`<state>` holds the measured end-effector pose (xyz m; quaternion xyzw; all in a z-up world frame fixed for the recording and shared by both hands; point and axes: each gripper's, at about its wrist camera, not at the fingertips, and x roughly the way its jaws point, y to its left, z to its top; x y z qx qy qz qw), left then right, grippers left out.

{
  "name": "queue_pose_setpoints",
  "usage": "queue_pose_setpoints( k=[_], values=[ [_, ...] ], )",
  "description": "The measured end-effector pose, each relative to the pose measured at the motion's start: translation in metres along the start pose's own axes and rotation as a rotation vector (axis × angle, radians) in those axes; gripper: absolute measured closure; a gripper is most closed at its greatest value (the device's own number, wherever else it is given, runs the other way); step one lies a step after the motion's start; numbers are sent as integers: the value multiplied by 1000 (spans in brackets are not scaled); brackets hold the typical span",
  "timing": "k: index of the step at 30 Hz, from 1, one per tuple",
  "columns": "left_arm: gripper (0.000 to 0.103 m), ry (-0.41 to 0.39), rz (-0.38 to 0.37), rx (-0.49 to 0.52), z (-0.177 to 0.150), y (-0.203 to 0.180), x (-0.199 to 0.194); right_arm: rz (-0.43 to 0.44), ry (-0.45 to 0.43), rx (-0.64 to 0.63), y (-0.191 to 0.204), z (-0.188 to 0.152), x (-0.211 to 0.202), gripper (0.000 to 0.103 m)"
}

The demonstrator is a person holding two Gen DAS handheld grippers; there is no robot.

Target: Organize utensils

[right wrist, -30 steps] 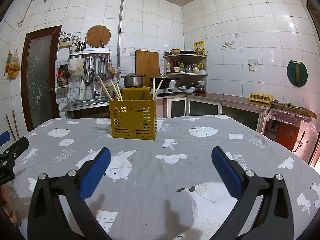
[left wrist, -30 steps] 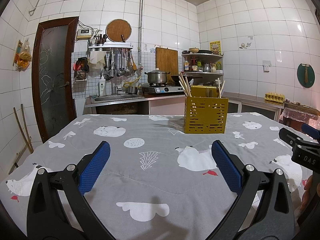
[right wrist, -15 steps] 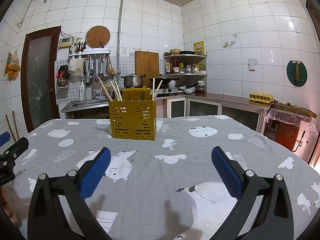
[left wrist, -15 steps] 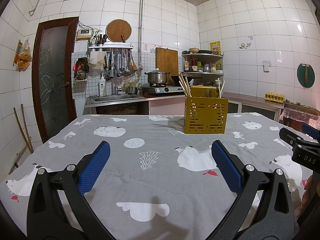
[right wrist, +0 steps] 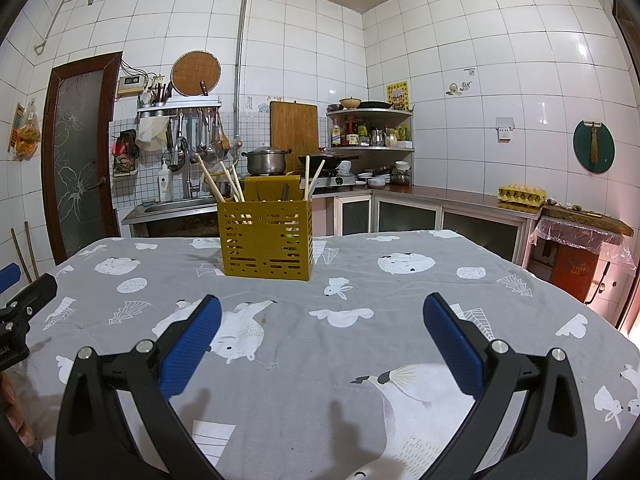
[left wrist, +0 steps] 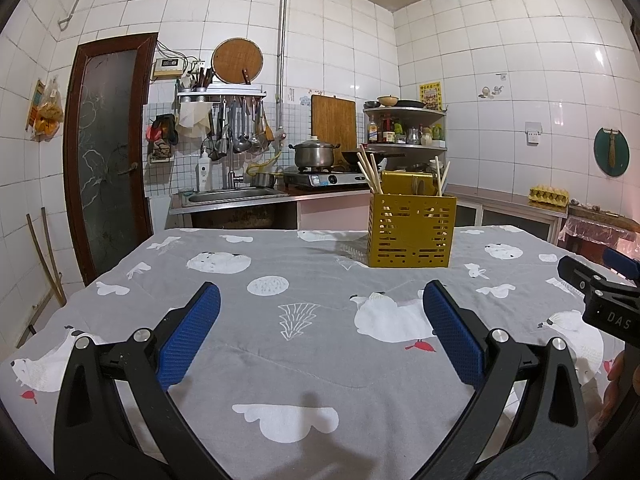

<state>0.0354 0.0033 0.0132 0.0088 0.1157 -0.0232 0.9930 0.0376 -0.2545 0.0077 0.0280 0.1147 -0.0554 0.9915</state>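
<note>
A yellow utensil holder (left wrist: pixel 411 231) stands upright on the table (left wrist: pixel 304 364), which is covered by a grey animal-print cloth, and holds several chopsticks (right wrist: pixel 228 181) (some other utensil may sit among them, too dim to name). Well short of the holder, the left gripper (left wrist: pixel 320 334) hovers with jaws spread wide and empty. Beside it, the right gripper (right wrist: pixel 321 334) is likewise agape, holding nothing.

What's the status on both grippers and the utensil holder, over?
Left gripper open, empty. Right gripper open, empty. Yellow utensil holder upright on the tablecloth, chopsticks inside, untouched. Nothing lies between it and either gripper.
</note>
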Motion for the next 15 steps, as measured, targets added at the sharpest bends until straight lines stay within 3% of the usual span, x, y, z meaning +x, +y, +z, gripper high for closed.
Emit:
queue_pose_setpoints(
  k=[15],
  values=[
    [5, -3, 1, 1, 1, -1, 0, 0, 0, 0, 0, 0, 0, 4]
  ],
)
